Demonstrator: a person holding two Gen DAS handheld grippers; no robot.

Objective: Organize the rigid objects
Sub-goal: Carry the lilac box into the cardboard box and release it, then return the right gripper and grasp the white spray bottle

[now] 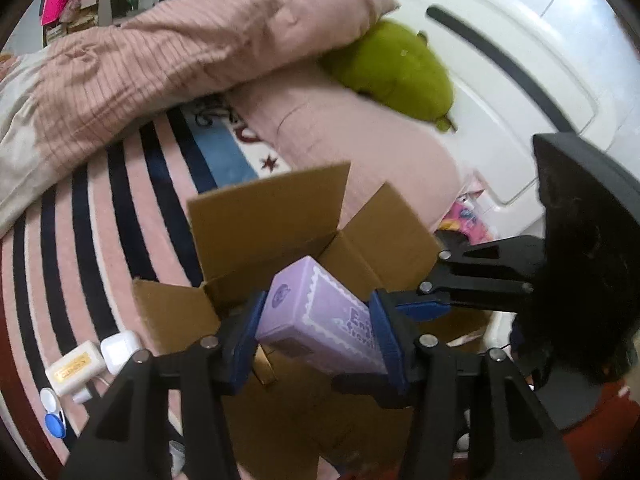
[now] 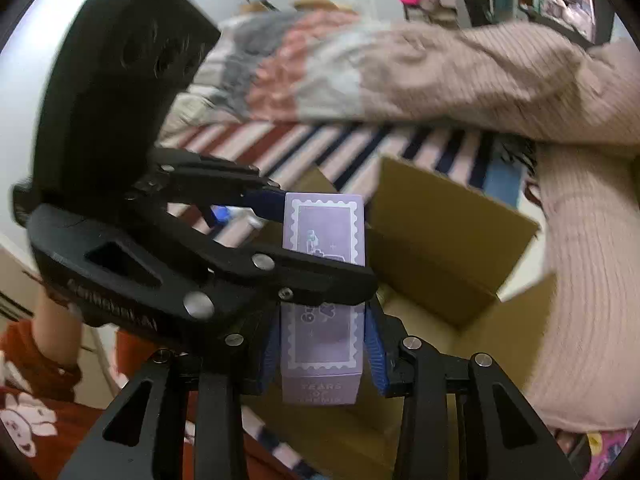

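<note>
Now both tools, left (image 1: 316,328) and right (image 2: 324,350), clamped on purple box (image 1: 320,320) over carton (image 1: 264,216).

The purple box (image 1: 320,316) sits between the two pads of the left gripper (image 1: 316,332), above the open cardboard box (image 1: 264,216), whose flaps stand up behind and to either side of it. The right gripper (image 1: 404,292) reaches in from the right, its pads at the same purple box — in the right wrist view the box (image 2: 322,344) stands upright between the right gripper (image 2: 324,354) pads, with the left gripper (image 2: 280,240) crossing in front from the left. The cardboard box rests on a striped bedspread (image 1: 100,208). Left of it lie small cases (image 1: 96,356). Behind, a blanket (image 1: 160,56) is heaped, with a plush toy (image 1: 396,76) to its right.
</note>
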